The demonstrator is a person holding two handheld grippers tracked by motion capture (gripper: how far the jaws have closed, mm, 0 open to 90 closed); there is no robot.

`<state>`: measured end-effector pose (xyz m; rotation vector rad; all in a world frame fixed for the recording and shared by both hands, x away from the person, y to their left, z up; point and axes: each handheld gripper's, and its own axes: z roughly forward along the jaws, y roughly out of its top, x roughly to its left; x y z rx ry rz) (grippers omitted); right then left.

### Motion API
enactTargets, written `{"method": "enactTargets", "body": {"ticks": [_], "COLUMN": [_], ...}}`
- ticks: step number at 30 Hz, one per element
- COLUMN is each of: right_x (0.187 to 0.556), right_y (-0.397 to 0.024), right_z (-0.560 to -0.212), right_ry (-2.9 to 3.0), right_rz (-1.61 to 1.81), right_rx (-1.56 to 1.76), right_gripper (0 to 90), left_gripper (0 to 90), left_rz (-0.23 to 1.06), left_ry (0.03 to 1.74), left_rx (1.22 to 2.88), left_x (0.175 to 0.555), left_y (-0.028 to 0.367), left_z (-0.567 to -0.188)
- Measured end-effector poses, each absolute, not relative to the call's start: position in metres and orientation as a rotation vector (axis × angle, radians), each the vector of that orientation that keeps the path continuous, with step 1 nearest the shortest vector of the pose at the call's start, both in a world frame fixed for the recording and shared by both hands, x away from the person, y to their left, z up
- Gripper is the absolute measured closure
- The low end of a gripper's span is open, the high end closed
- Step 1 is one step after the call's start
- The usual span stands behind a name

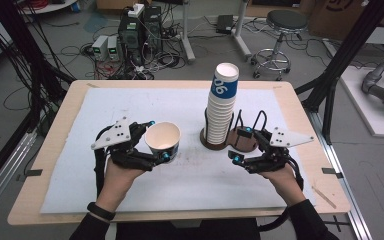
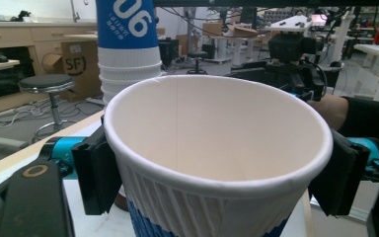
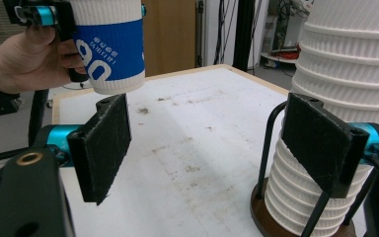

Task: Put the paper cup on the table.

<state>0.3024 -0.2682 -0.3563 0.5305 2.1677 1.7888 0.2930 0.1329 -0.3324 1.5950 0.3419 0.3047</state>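
A single white paper cup (image 1: 163,139) with a blue band is held upright above the table by my left gripper (image 1: 159,140), whose pads press on its ribbed sides just under the rim (image 2: 217,148). In the right gripper view the same cup (image 3: 109,47) hangs clear of the white mat. A tall stack of the same cups (image 1: 222,107) stands in a brown wire-frame holder (image 1: 229,140). My right gripper (image 1: 242,144) sits open beside the holder's right side, with nothing between its pads (image 3: 103,145); the stack (image 3: 348,98) lies just behind its right pad.
A white mat (image 1: 180,170) covers the wooden table (image 1: 55,130). Beyond the far edge are a stool (image 1: 280,35), computer boxes and floor cables (image 1: 130,45). Black frame posts stand at both sides.
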Motion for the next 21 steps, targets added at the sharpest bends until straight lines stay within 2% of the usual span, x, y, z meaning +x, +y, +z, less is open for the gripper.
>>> {"method": "enactTargets", "body": {"ticks": [21], "right_x": [0.305], "right_y": [-0.270], "right_z": [-0.357], "right_ry": [2.160], "right_rz": [1.766], "right_rx": [0.552], "right_gripper": [19.7], "left_gripper": [20.7], "left_rz": [0.426], "left_ry": [0.459], "left_rx": [1.590], "left_x": [0.306], "left_y": [0.160], "left_z": [-0.340]}}
